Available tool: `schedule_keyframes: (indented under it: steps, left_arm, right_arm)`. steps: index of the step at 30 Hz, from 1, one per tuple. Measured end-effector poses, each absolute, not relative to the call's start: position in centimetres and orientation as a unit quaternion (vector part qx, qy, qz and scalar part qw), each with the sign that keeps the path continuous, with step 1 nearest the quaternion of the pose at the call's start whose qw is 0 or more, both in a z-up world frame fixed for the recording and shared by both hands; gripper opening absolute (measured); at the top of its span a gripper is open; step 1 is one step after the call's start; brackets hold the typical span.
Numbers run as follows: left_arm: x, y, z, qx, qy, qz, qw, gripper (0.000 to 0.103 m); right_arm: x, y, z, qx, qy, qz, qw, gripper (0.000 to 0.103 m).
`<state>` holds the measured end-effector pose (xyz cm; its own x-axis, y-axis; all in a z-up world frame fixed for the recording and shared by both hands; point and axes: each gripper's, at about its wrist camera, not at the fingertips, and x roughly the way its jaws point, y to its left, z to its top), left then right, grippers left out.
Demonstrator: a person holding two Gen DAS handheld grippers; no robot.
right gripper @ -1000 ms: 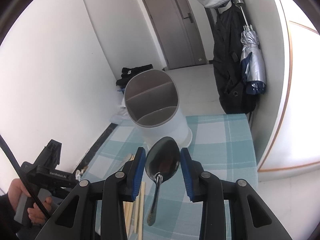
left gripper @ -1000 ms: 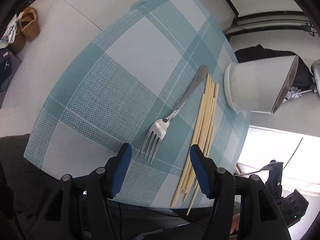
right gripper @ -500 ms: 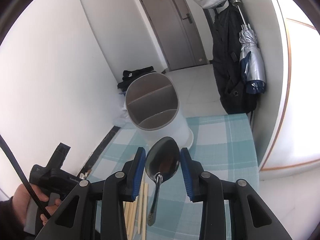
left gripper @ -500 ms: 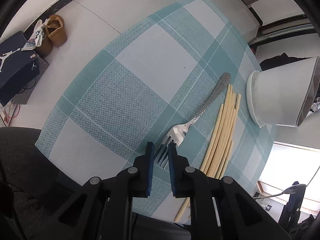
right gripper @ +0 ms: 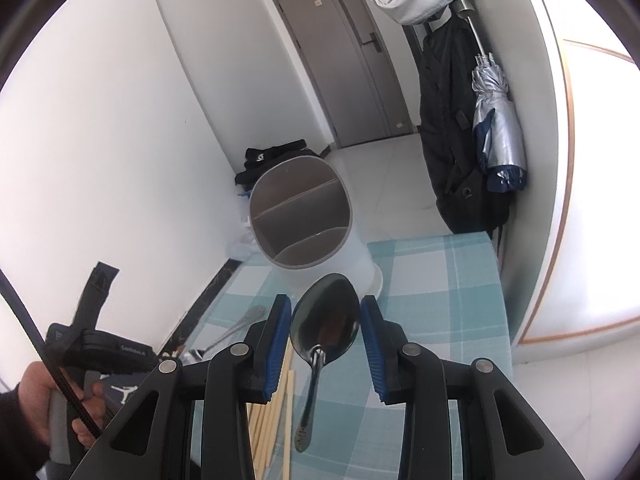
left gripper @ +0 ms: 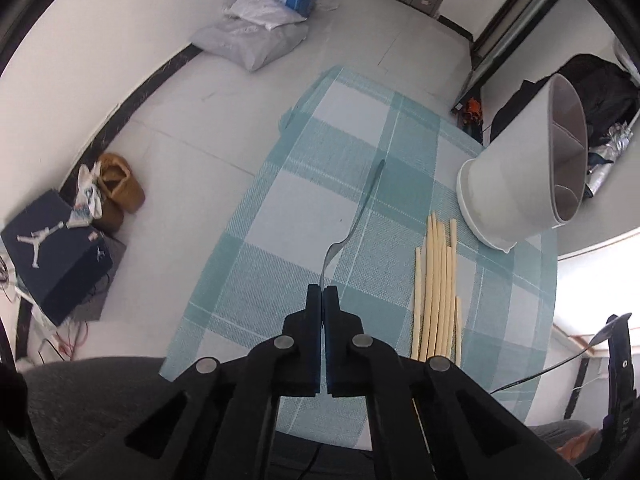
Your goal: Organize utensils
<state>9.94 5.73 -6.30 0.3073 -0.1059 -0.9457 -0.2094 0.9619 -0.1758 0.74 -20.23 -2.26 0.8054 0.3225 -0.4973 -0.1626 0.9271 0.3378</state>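
My left gripper (left gripper: 322, 292) is shut on the tine end of a silver fork (left gripper: 362, 204). The fork shows edge-on, its handle pointing away over the teal checked tablecloth (left gripper: 296, 216). Several pale chopsticks (left gripper: 436, 292) lie to the right of it. Beyond them stands a white utensil holder (left gripper: 516, 184) with grey divided compartments. My right gripper (right gripper: 325, 306) is shut on the bowl of a dark shiny spoon (right gripper: 320, 332), whose handle hangs down toward the cloth. The holder (right gripper: 304, 220) stands just past the spoon. The fork's handle (right gripper: 250, 316) and the chopsticks (right gripper: 272, 412) show at lower left.
A hand (right gripper: 36, 396) holds the left gripper's body at the left edge. On the floor left of the table lie a dark shoe box (left gripper: 52, 256), brown shoes (left gripper: 118, 192) and bags (left gripper: 256, 36). A dark coat and a folded umbrella (right gripper: 496, 128) hang at the right.
My left gripper closed on the fork's tines, then rose and turned, and the fork now shows edge-on. The right gripper and its spoon stayed put.
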Motion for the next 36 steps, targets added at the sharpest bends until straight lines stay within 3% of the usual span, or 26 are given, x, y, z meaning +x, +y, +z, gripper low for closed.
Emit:
schedule_keyframes:
  steps: [8, 21, 36]
  left_arm:
    - [9.9, 4.6, -4.6, -0.092, 0.592, -0.024, 0.801, 0.000]
    - [8.6, 1.3, 1.3, 0.069, 0.551, -0.081, 0.828, 0.000]
    - [8.9, -0.8, 10.9, 0.085, 0.502, -0.169, 0.844, 0.000]
  right_arm:
    - [0.5, -19.5, -2.2, 0.130, 0.282, 0.127, 0.942, 0.034]
    - [0.0, -18.7, -0.5, 0.112, 0.254, 0.125, 0.953, 0.034]
    - [1.3, -18.6, 7.4, 0.056, 0.192, 0.141, 0.970, 0.034]
